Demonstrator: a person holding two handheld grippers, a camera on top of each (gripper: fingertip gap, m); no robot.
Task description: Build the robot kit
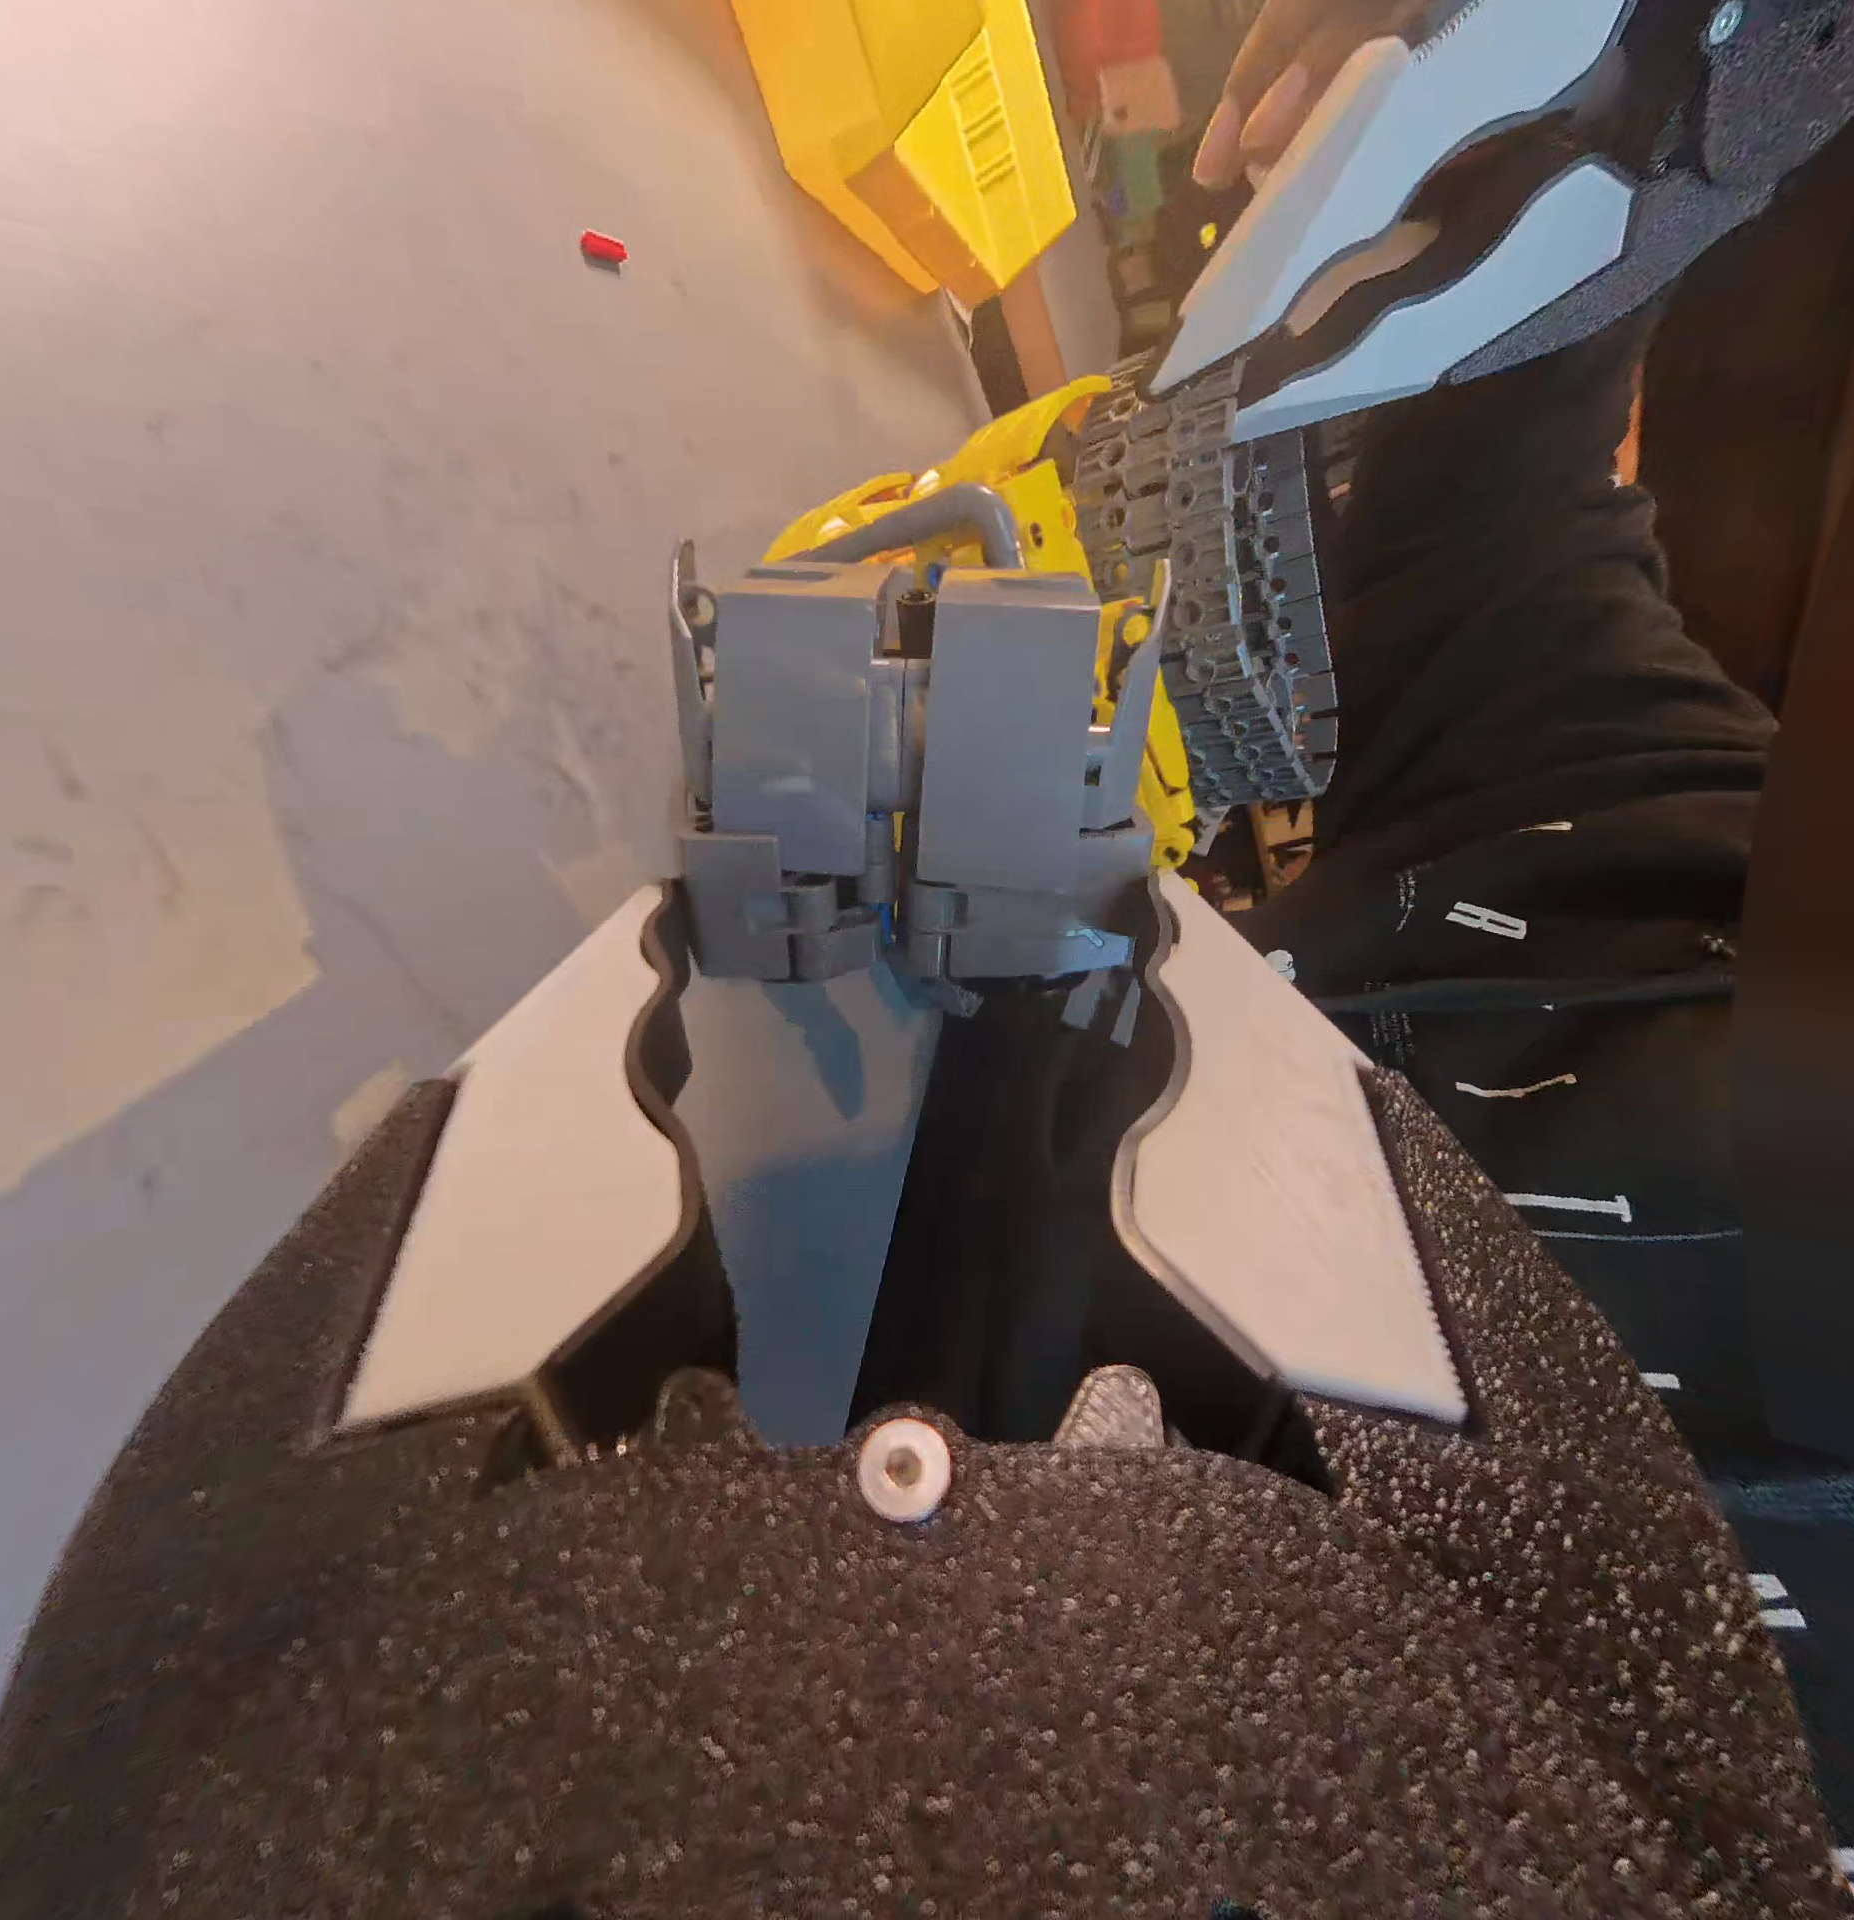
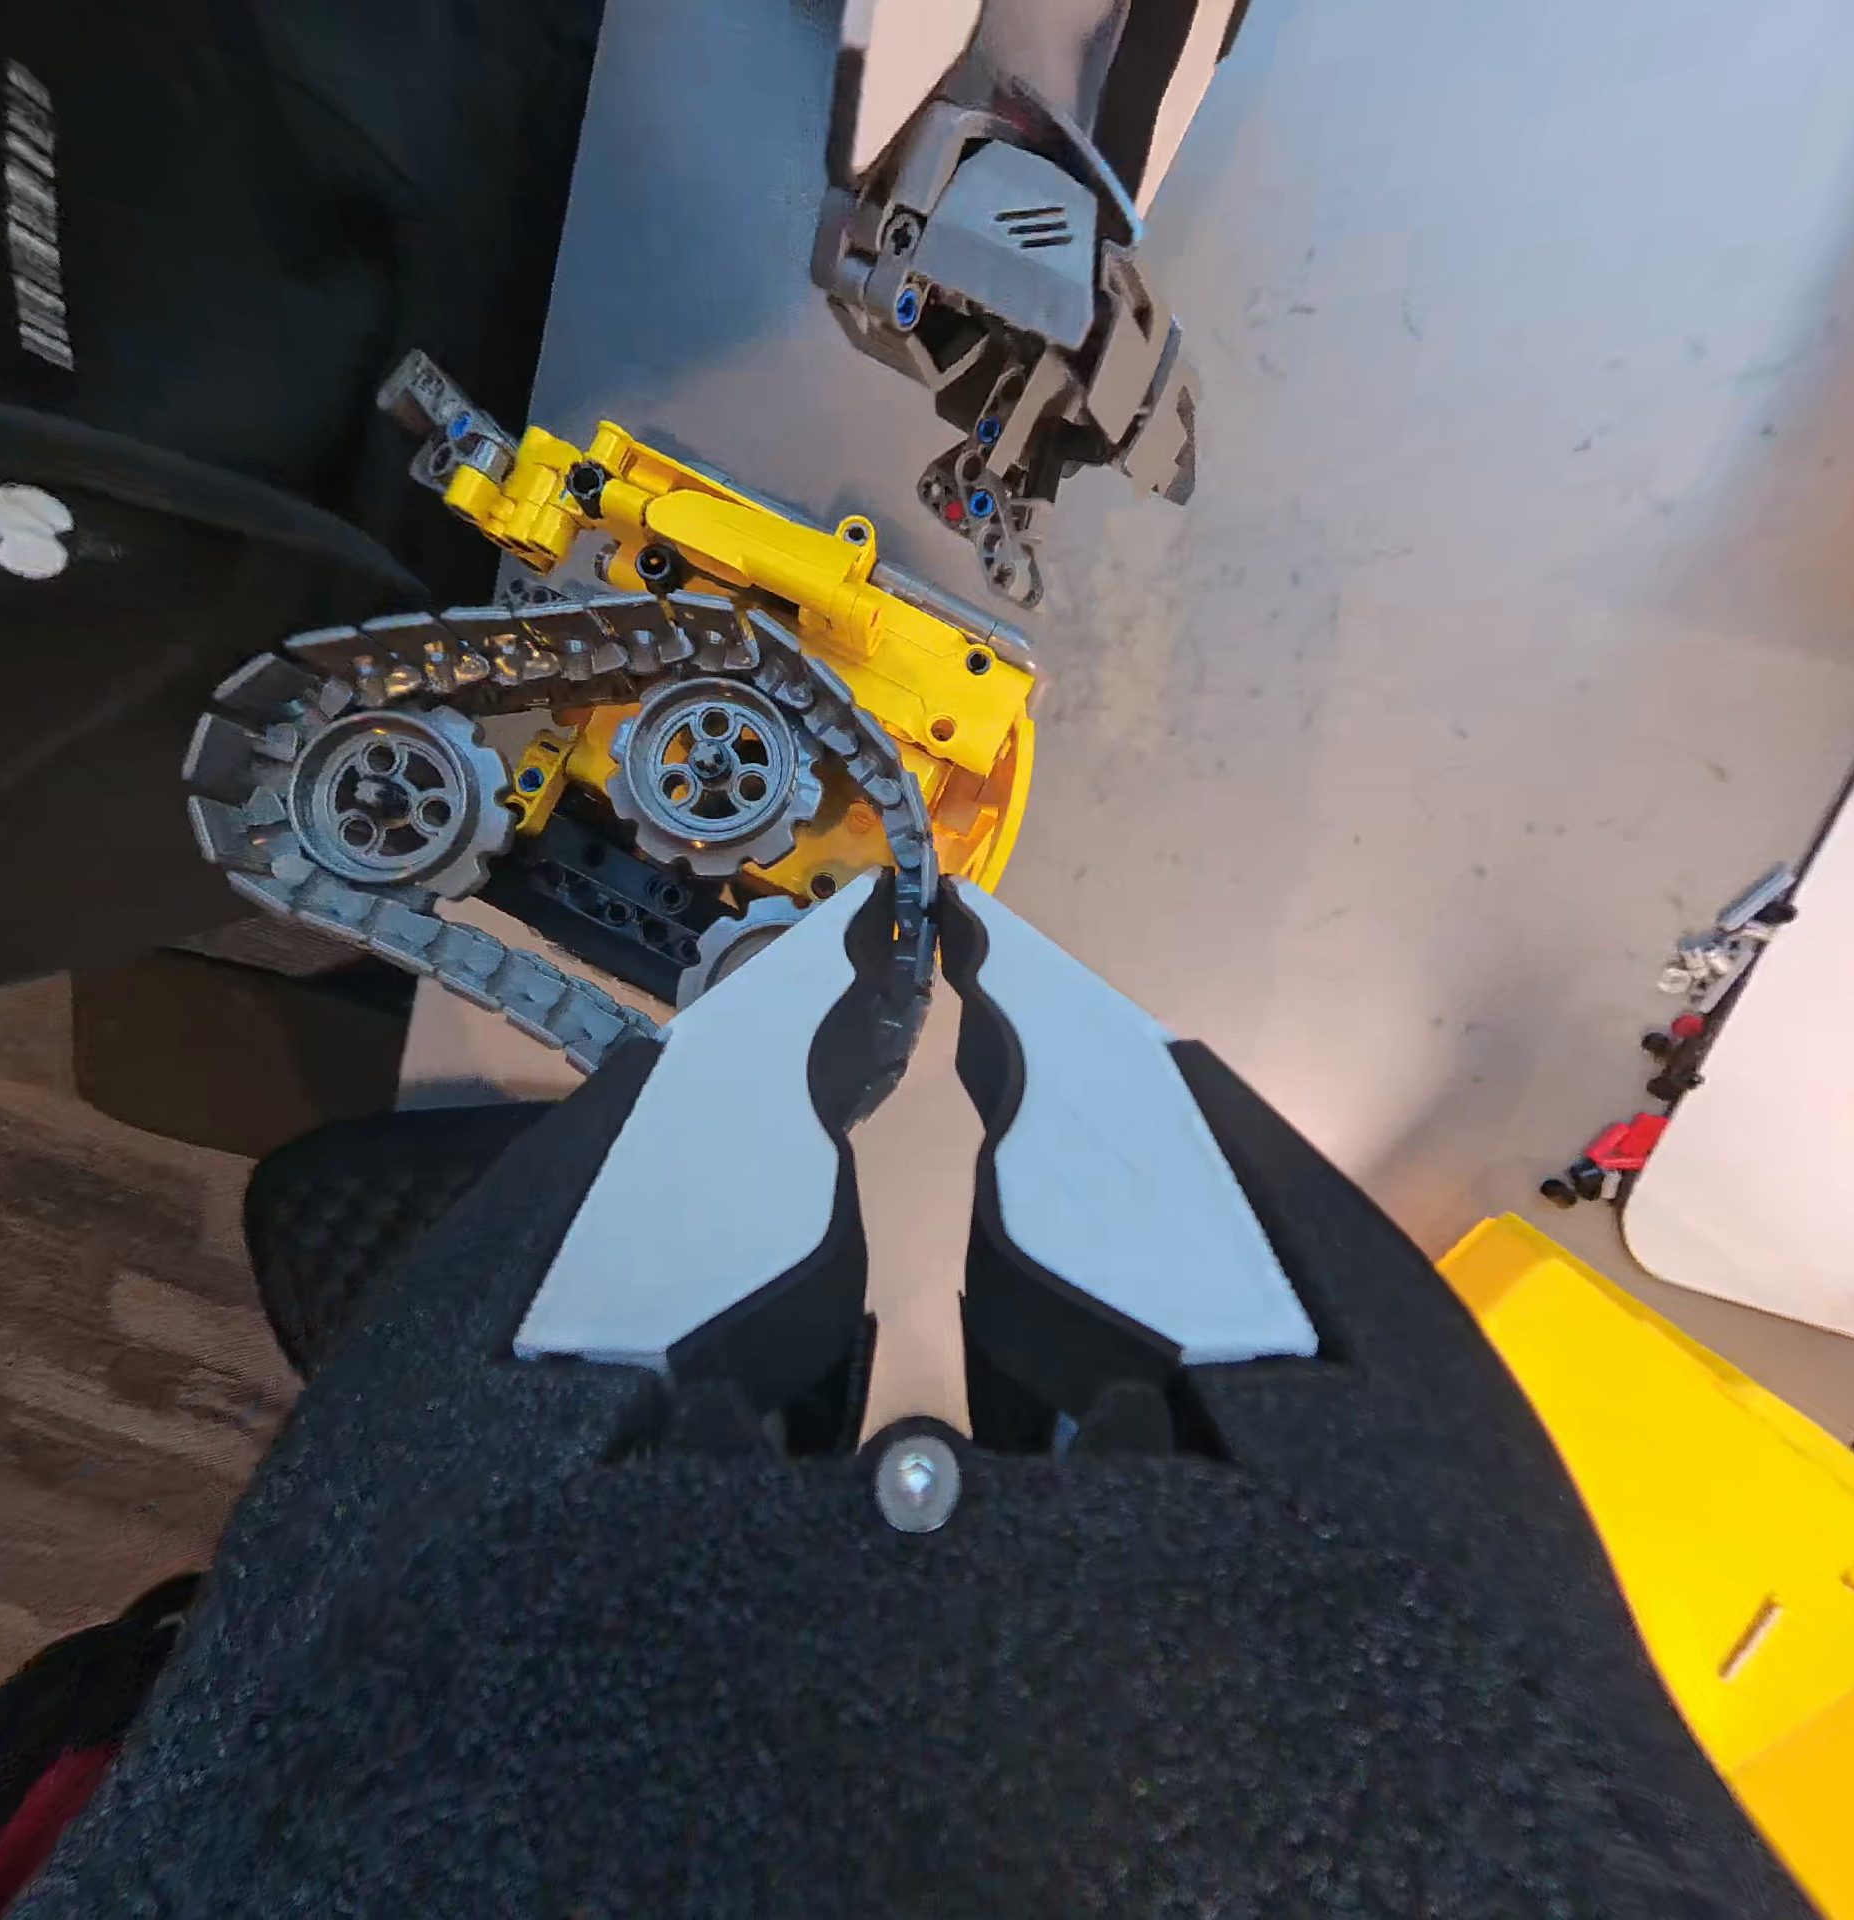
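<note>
A yellow toy brick tracked vehicle [image 2: 798, 603] lies on its side at the edge of a pale table [image 2: 1422, 623]. My right gripper [image 2: 915, 904] is shut on its grey track chain [image 2: 487, 644], pinching a few links near a toothed wheel [image 2: 710, 774]. My left gripper [image 1: 907, 904] is shut on a grey brick bucket assembly [image 1: 902, 748], held just in front of the yellow body [image 1: 1006, 499]. The bucket also shows in the right wrist view [image 2: 1006, 312], apart from the vehicle. The right gripper [image 1: 1203, 410] shows in the left wrist view, on the track [image 1: 1224, 623].
A yellow bin [image 1: 902, 135] stands on the table and also shows in the right wrist view [image 2: 1681, 1507]. A small red piece [image 1: 603, 247] lies alone. Loose small parts [image 2: 1671, 1049] lie beside a white sheet [image 2: 1785, 1091]. A person in black clothing [image 1: 1525, 727] is close behind the vehicle. There is about 15 cm between the tips of the two grippers.
</note>
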